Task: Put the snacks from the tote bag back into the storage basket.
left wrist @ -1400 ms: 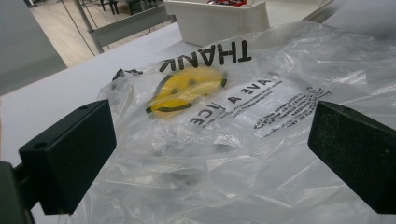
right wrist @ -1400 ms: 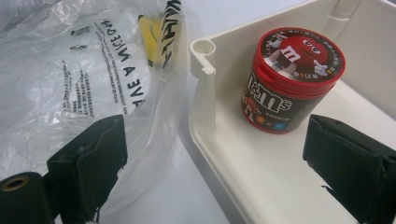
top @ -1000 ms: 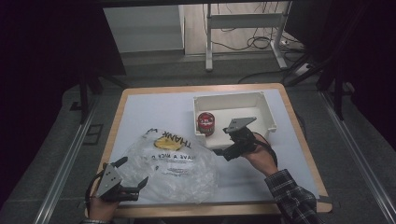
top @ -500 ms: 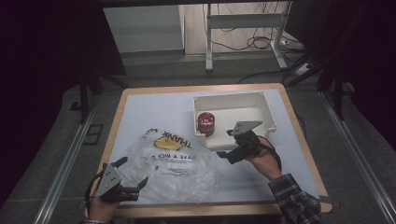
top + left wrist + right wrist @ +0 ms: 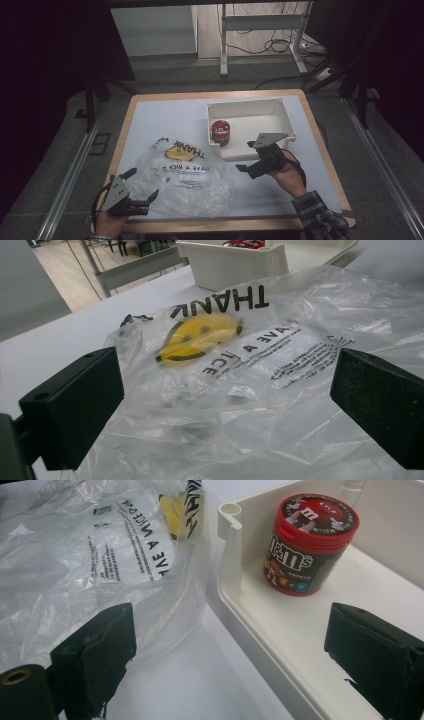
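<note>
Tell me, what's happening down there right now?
Left gripper open at plastic bag. Right gripper open beside white bin. Candy can inside bin, path clear.

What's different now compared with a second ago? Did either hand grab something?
Nothing was grabbed or let go. The right tongs drew back a little from the tray toward the person, and now hang open over the tray's near edge, beside the bag. The left tongs stayed open at the bag's near corner. The bag and the red can in the tray lie as before.
</note>
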A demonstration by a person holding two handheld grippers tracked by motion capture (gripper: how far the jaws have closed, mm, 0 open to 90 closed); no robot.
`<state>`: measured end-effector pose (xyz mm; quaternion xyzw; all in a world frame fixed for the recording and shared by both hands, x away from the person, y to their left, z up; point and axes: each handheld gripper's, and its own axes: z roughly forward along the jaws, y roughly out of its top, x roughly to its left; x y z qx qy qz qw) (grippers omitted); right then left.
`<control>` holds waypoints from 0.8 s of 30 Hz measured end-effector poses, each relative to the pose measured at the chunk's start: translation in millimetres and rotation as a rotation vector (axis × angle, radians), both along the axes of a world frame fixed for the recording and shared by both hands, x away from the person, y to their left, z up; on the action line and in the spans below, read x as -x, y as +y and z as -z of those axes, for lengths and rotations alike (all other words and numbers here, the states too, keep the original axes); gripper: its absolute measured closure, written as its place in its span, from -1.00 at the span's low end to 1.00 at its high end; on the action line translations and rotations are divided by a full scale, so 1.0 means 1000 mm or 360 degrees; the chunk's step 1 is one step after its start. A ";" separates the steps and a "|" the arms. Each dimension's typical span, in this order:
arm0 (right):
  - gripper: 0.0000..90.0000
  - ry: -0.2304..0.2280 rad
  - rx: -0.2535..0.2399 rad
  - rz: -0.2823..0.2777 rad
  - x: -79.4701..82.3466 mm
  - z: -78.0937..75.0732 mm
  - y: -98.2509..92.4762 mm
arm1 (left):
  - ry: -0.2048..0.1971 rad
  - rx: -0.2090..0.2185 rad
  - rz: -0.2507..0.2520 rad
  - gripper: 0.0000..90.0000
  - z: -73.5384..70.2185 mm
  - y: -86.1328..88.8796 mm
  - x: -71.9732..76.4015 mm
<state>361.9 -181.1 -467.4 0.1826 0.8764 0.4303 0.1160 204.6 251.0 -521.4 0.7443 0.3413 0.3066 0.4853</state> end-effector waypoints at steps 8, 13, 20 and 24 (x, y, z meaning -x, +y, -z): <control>-0.85 -0.0011 -0.0014 0.0034 0.005 0.001 -0.009 | 0.0001 0.0006 -0.0002 -0.99 0.000 0.000 0.000; -0.85 -0.0023 -0.0037 0.0052 0.008 0.001 -0.015 | 0.0002 0.0006 -0.0004 -0.99 0.000 0.000 0.000; -0.85 -0.0038 -0.0066 0.0072 0.013 0.002 -0.024 | 0.0006 0.0001 -0.0005 -0.99 0.000 0.000 0.000; -0.85 -0.0047 -0.0076 0.0084 0.017 0.002 -0.029 | 0.0008 -0.0001 -0.0007 -0.99 0.000 0.000 0.000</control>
